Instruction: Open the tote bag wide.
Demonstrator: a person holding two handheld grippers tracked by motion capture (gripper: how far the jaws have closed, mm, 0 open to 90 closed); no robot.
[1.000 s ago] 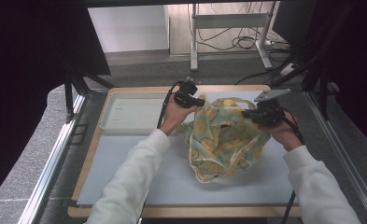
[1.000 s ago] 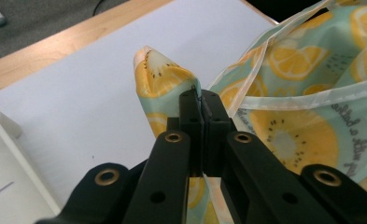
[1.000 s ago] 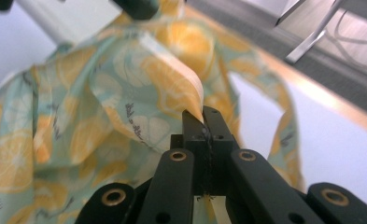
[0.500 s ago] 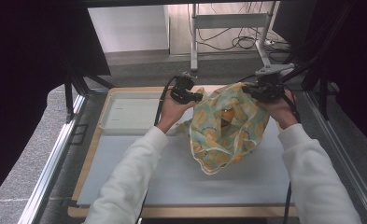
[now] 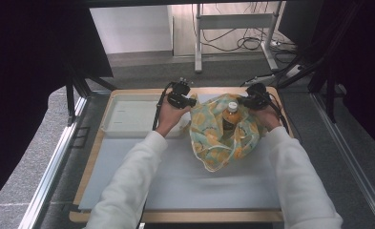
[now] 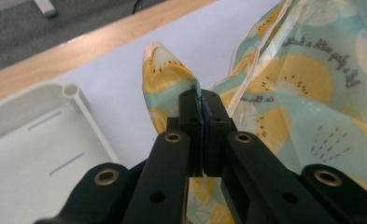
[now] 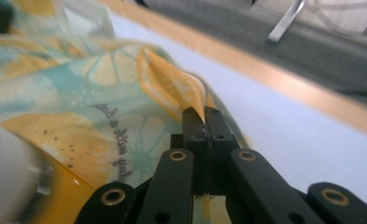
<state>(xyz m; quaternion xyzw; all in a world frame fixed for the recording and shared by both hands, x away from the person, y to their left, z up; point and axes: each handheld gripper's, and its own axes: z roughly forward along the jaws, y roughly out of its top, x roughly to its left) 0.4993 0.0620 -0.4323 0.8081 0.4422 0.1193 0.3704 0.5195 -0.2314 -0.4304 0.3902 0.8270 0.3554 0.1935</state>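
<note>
- White sleeves (image 5: 128,186) come in from the near edge of the high view, one forearm at the left and one at the right, both reaching toward the far half of the table.
- Pale grey mat (image 5: 175,181) covers most of the wooden table (image 5: 87,162); its near part lies bare between the two arms.
- Printed cloth (image 5: 223,138), teal and yellow with citrus slices and a line of script, sits on the mat right of centre, its lowest fold toward the near side and its two upper corners raised and drawn apart.
- Standing upright inside the cloth is a bottle (image 5: 230,117) with a white cap and an orange band, dark below; the cloth rises around it on both sides.
- In the right gripper view a blurred white and amber shape at the near left is probably that bottle, though I cannot tell for certain.
- Left gripper (image 5: 187,101) is at the cloth's far left corner; the left gripper view shows its black jaws clenched on a bunched tip of the cloth (image 6: 167,79).
- Right gripper (image 5: 247,101) is at the far right corner; the right gripper view shows its jaws pinched tight on a folded yellow tip of the cloth (image 7: 172,84).
- White tray (image 5: 128,114) lies on the far left of the table, just beside the left hand.
- Beyond the table's far edge are grey floor, a metal stand (image 5: 233,28) and loose cables (image 5: 252,43).
</note>
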